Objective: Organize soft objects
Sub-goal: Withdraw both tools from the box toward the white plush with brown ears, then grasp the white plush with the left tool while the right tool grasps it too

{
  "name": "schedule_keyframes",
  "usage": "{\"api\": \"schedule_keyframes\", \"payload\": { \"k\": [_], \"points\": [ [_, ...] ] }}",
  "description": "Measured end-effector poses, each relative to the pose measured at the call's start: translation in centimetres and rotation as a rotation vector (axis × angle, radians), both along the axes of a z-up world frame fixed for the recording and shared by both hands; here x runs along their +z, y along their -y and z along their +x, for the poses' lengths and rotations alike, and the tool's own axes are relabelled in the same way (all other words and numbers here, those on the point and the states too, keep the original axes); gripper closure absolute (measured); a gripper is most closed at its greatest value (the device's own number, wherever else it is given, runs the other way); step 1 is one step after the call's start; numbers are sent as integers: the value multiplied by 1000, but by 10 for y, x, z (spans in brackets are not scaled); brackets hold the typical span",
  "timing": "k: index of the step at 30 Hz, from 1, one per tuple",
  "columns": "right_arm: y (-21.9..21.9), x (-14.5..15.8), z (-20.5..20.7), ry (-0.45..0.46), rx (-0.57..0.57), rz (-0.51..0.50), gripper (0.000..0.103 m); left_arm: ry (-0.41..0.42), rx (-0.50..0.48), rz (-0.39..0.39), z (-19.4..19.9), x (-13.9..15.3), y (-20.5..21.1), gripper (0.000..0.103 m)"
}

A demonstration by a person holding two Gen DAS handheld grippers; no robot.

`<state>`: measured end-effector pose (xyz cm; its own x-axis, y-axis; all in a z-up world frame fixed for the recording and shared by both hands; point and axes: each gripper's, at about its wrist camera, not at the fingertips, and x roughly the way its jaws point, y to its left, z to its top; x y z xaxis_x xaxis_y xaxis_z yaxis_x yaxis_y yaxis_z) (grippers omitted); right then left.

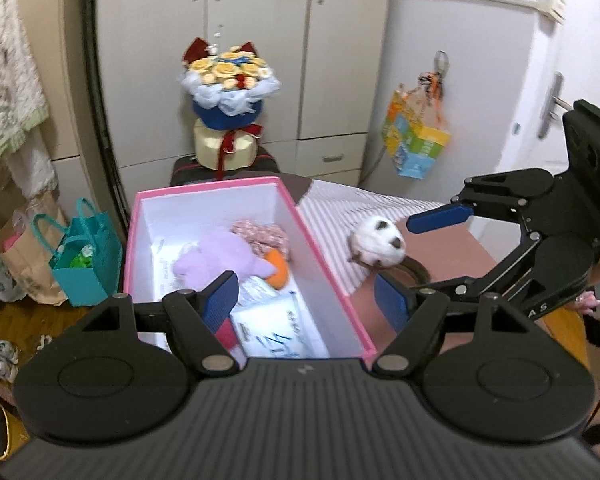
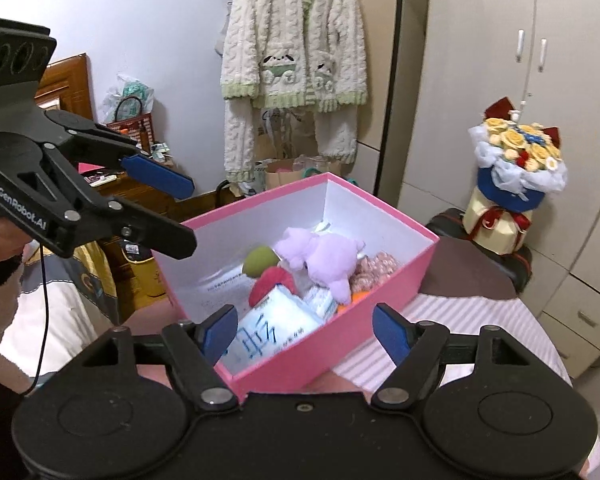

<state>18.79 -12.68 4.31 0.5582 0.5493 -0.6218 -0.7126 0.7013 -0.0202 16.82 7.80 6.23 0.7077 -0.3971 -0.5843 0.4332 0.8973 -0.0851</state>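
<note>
Pink box (image 1: 332, 264) open on a striped cloth (image 1: 340, 208), white inside, taken here as the landmark. In the box: purple plush (image 1: 220, 258) near the middle, floral pouch (image 1: 266, 234) just behind it toward the far wall, orange ball (image 1: 280, 270) touching the plush's near side, white packet (image 1: 278, 330) with blue writing against the near wall. Seen from the right wrist view, also a green ball (image 2: 260, 260) and a red ball (image 2: 270, 282) in the box, beside the plush and above the packet.

Outside the box, just beside its right wall on the cloth: white plush (image 1: 380, 246) with dark patches, blurred.

Left gripper (image 1: 306, 304) poised above the near end of the box, blue pads wide apart, nothing between them. Right gripper (image 2: 304, 334) likewise above the box's near edge, pads wide, nothing held. In the left wrist view, right gripper (image 1: 408, 256) to the right of the box, jaws spread around the white plush's side, no firm contact visible. In the right wrist view, left gripper (image 2: 180, 208) to the left of the box, above its left wall, empty.

Behind the box: bouquet (image 1: 230, 80) on a cream tin, set on a dark case. Left of the box, on the floor: teal bag (image 1: 88, 264). Beyond the box in the right wrist view: fleece jacket (image 2: 296, 40) hanging on the wall.
</note>
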Motion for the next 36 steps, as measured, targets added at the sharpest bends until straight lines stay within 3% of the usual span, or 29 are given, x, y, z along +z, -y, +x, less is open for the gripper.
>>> {"api": "schedule_keyframes", "payload": {
  "k": [10, 14, 19, 29, 36],
  "points": [
    [50, -16, -50, 13, -79, 17, 20, -22, -117, 40, -35, -23, 52, 27],
    [72, -34, -62, 17, -106, 55, 17, -45, -163, 4, -34, -39, 76, 20],
    [96, -50, -65, 35, -104, 78, 16, -64, -188, -56, -21, -48, 104, 18],
    [127, -78, -43, 170, -121, 59, 16, 64, -101, -137, 12, -64, 144, 3],
    [123, -102, 2, 165, -142, 38, 15, 28, -18, -194, 46, -88, 165, 4]
  ]
}}
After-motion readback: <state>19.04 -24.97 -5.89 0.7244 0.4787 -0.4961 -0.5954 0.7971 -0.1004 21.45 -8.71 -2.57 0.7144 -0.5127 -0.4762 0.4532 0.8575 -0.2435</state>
